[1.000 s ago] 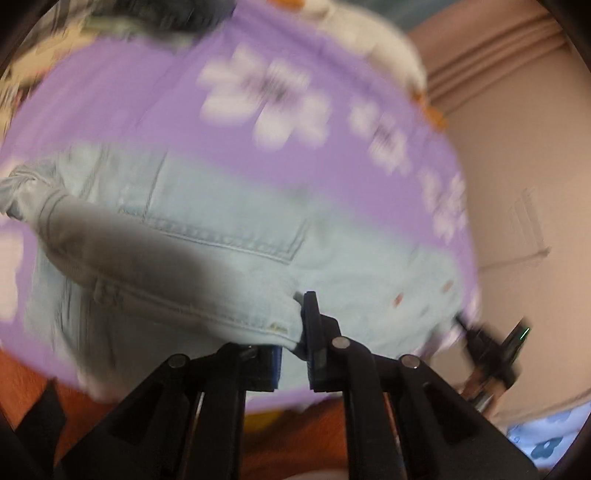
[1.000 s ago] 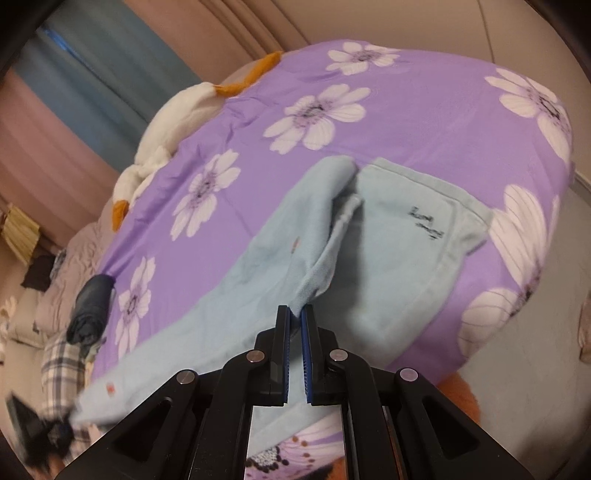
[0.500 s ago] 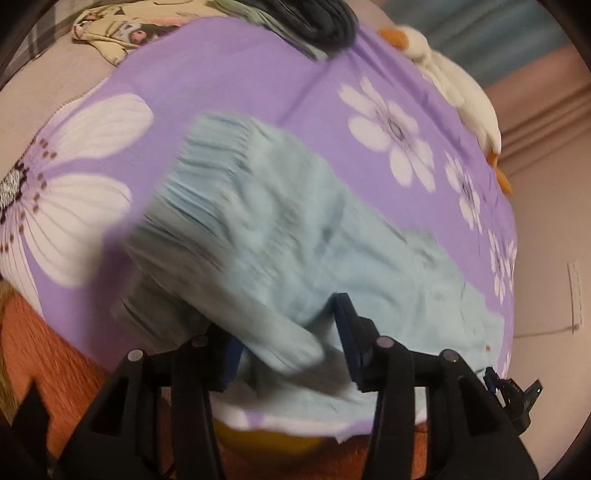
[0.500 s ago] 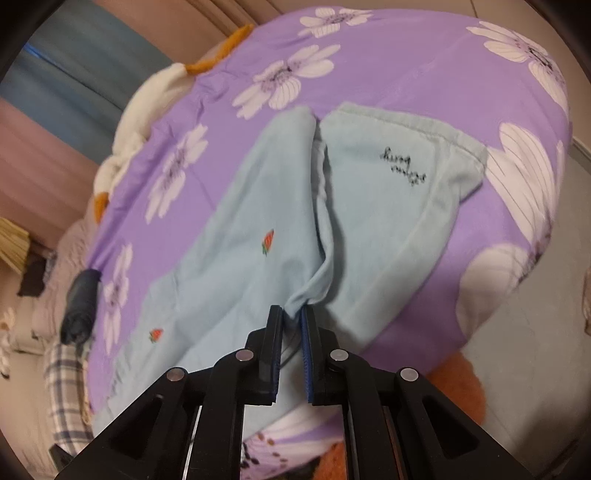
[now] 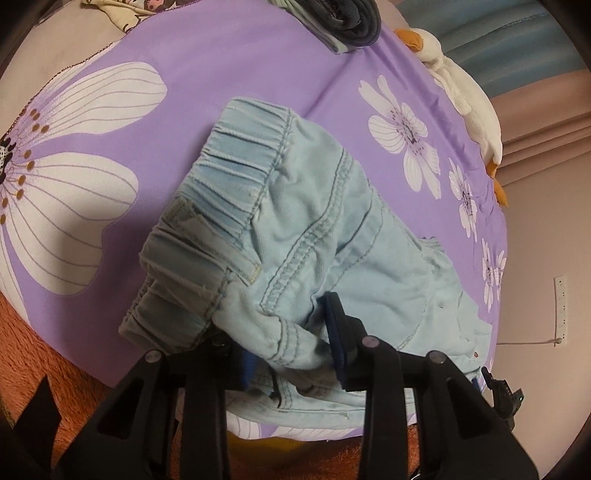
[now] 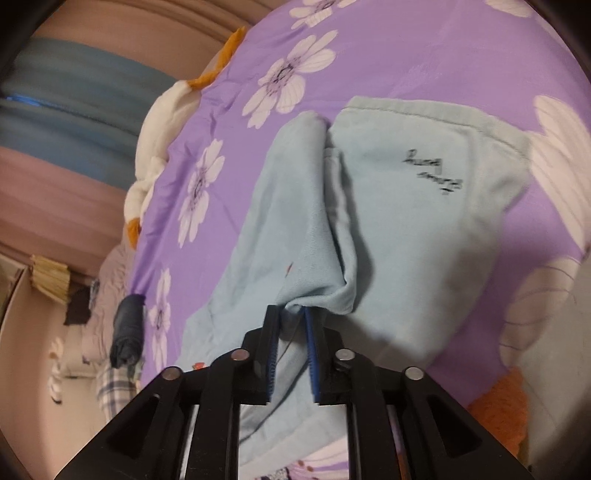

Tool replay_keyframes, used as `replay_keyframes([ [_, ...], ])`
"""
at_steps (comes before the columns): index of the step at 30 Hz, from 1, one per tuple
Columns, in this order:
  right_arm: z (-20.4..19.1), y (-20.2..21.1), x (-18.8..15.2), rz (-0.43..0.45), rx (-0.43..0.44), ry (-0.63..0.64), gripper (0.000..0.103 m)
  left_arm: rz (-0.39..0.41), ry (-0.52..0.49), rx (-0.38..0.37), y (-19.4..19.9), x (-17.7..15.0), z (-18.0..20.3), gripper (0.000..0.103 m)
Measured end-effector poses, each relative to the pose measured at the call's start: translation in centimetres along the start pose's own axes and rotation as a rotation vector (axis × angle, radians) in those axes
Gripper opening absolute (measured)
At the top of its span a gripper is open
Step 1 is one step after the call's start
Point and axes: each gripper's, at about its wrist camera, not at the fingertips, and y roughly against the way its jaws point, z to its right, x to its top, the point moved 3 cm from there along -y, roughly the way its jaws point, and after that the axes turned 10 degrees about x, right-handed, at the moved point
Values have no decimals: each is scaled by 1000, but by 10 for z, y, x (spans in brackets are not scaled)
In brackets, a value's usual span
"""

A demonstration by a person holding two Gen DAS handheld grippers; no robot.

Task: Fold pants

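Light blue denim pants (image 5: 314, 229) lie on a purple flowered bedspread (image 5: 221, 66). In the left wrist view the elastic waistband (image 5: 229, 184) lies bunched ahead of my left gripper (image 5: 291, 339), whose jaws stand wide apart with waist fabric lying loosely between them. In the right wrist view the pants legs (image 6: 406, 221) lie folded side by side, with a black script print on one cuff. My right gripper (image 6: 290, 332) has its jaws parted, with a fold of leg fabric resting between the blue pads.
A white plush duck (image 5: 469, 103) lies at the far edge of the bed and also shows in the right wrist view (image 6: 155, 147). Dark folded clothes (image 5: 347, 22) sit at the bed's far end. An orange fuzzy blanket (image 5: 44, 350) hangs below the bedspread.
My left gripper has opened, swung toward the waistband and let the waist down. My right gripper's jaws have parted from the pinched leg fold, which has dropped onto the bed.
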Motion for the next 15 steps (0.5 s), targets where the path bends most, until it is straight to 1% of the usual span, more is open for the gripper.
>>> replay_keyframes([
  [1,4,7,0,28,-13,-9,36,-2,1,-1,0,0,0,34],
  [2,7,10,3,47,-26,-14,47,-6,2,-2,-1,0,0,34],
  [4,16,17,11,81,-59,-32,47,-12,8,-5,-1,1,-1,34],
  [7,24,15,23,99,-21,-77,47,-10,6,-5,0,1,-1,34],
  [9,28,8,30,94,4,-100,47,-7,5,-5,0,1,-2,34],
  [10,27,3,32,84,27,-104,45,-8,6,-7,0,1,-3,34],
  [11,26,-2,32,71,52,-112,39,-9,8,-9,0,2,-4,34],
  [12,26,-13,32,40,101,-127,32,-12,9,-11,0,2,-4,34],
  [13,27,-24,32,11,138,-157,29,-14,10,-12,0,2,-5,34],
  [14,30,-30,33,7,150,-184,18,-16,9,-14,0,2,-5,34],
  [15,33,-35,34,11,146,-213,13,-17,7,-16,0,3,-5,34],
])
